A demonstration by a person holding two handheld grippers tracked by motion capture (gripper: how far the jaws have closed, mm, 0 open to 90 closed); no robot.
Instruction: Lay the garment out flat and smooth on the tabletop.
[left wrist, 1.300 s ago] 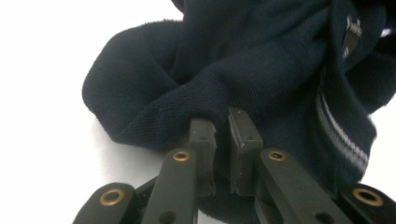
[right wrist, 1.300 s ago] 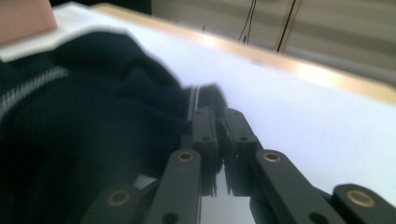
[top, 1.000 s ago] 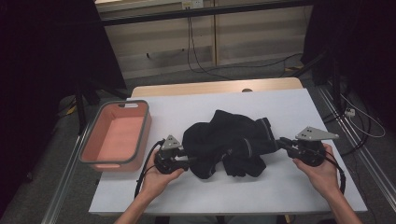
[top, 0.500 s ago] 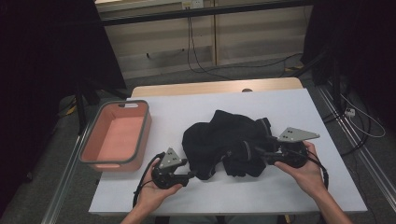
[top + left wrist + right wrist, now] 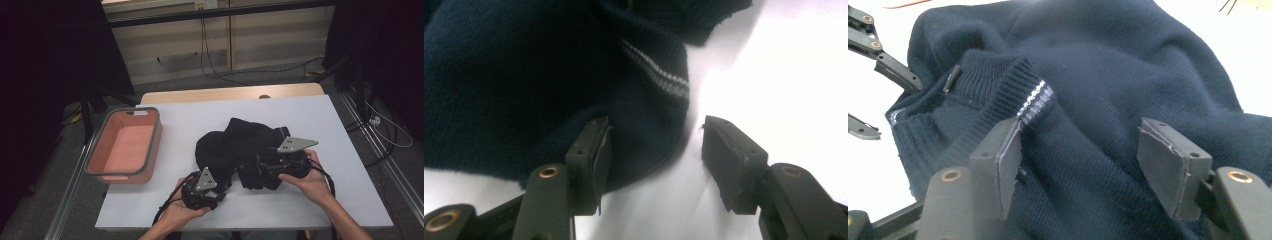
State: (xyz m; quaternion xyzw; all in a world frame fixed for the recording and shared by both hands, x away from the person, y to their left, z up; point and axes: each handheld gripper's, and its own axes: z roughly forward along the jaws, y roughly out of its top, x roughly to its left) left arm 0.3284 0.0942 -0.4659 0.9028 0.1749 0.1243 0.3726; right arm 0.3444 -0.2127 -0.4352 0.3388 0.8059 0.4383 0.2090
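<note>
1. Two claws work at one dark navy sweater (image 5: 245, 147), which lies crumpled on the white counter (image 5: 320, 120), toward its near side and right of the middle.
2. The left claw (image 5: 220, 192) sits at the sweater's near left edge, held low over the counter. In the left gripper view its jaws stand spread, with a rounded fold of the knit (image 5: 644, 135) between them; one pad lies against the cloth, the other stands apart from it over bare counter. The jaws have just been opening a little further.
3. The right claw (image 5: 262, 167) comes in from the right and hangs over the middle of the garment. In the right gripper view its jaws are spread and pinch nothing, with knit spread out beneath and between them. These jaws have just been opening.
4. A ribbed cuff with a pale stripe (image 5: 1035, 102) lies just beyond the right claw's left-hand pad.
5. A salmon-pink bin with a grey rim (image 5: 125, 145) stands at the counter's left edge, well apart from the sweater.
</note>
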